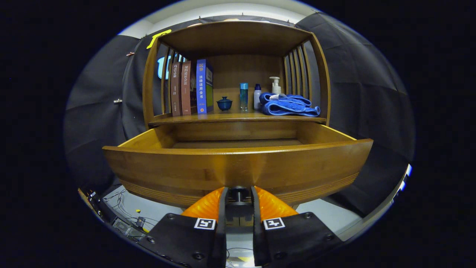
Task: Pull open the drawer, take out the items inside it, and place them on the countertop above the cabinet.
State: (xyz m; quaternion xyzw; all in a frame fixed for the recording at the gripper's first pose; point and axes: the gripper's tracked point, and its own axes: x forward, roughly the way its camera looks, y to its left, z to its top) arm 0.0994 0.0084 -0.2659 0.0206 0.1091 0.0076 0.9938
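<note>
The wooden drawer stands pulled out of the cabinet toward me, its front panel just ahead of the fingers. My gripper sits at the panel's lower middle, shut on the dark drawer knob held between both fingers. The far part of the drawer floor looks bare; the near part is hidden behind the front panel. On the countertop above stand a small blue lidded cup, a blue bottle, a white bottle, a pump bottle and a folded blue towel.
Three upright books lean at the left of the countertop, under the cabinet's slatted sides and wooden top. Cables and a small device lie on the grey floor below left of the drawer.
</note>
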